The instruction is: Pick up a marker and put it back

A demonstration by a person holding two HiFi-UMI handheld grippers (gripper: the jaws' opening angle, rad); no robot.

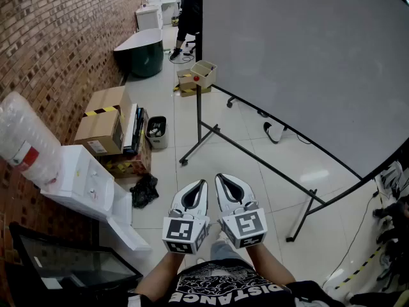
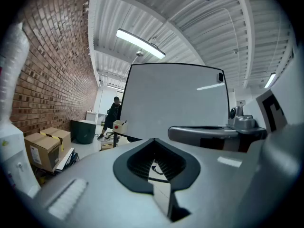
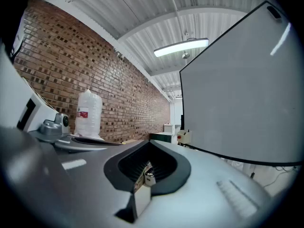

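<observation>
Head view: approach step, judging by layout. Doing it well: walking up to whiteboard (image 1: 307, 62) first, carrying left gripper (image 1: 195, 196) and right gripper (image 1: 230, 190) low, spreading jaws once marker is showing. Both grippers' jaws pressing together, pinching nothing. Small box (image 1: 203, 73) at board's far end possibly holding marker, well apart from grippers; marker itself not showing in any view.

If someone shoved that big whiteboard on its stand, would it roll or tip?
Probably rolls: the whiteboard stands on a black frame whose feet seem to end in small casters. Its large panel sits high, so a push near the top might rock it. It looks rigid, not floppy.
</observation>
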